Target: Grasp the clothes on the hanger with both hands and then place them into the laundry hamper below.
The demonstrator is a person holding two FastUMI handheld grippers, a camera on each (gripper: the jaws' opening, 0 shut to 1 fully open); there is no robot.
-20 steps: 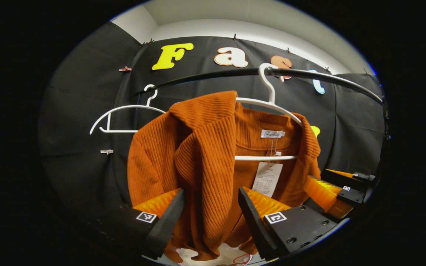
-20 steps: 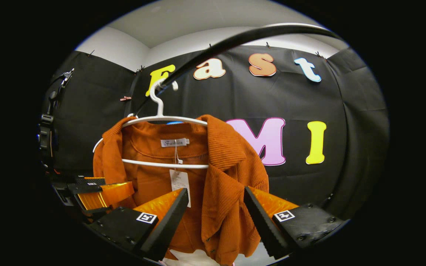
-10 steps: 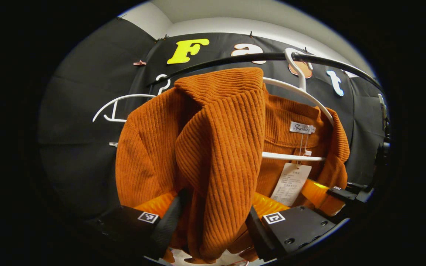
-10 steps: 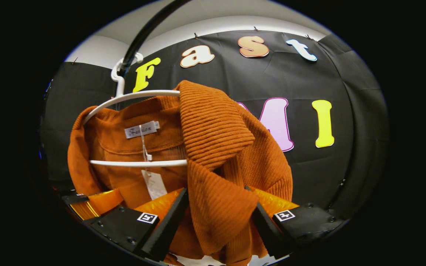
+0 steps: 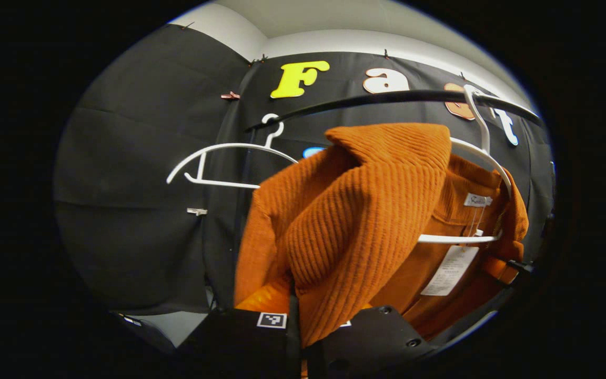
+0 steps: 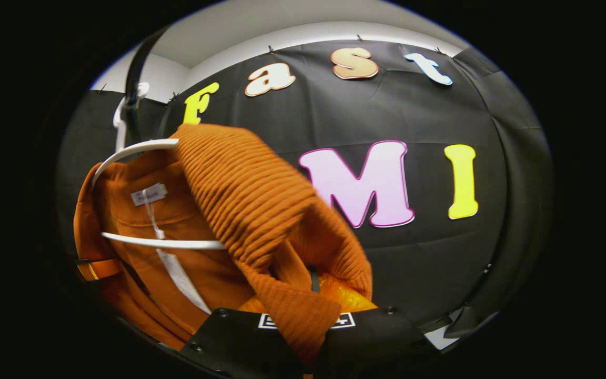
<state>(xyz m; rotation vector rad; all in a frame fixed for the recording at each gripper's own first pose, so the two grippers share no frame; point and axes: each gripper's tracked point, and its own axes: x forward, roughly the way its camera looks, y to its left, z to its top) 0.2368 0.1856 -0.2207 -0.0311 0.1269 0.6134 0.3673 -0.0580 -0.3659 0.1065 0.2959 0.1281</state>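
On the black rail [image 5: 387,97] hangs a white hanger [image 5: 484,152] carrying the rust-orange ribbed garment [image 5: 366,221]; the hanger hook sits over the rail, and the garment's neck label and paper tag [image 5: 450,268] face the camera in the left gripper view. Beside it on the same rail hangs a second, bare white hanger [image 5: 224,158]. The left gripper [image 5: 296,316] has its two fingers drawn together on a fold of the garment's front panel, the ribbed cloth pinched between them with no gap visible. At the lower right edge of that view an orange-and-black part of the other gripper lies against the cloth.

Seen from the right gripper view, the right gripper [image 6: 311,310] is likewise closed on the opposite front edge of the garment [image 6: 250,200], cloth bunched over its fingers. The hanger [image 6: 134,152] remains hooked on the rail [image 6: 137,79], its crossbar running through the open collar, and the garment is pulled outward to both sides
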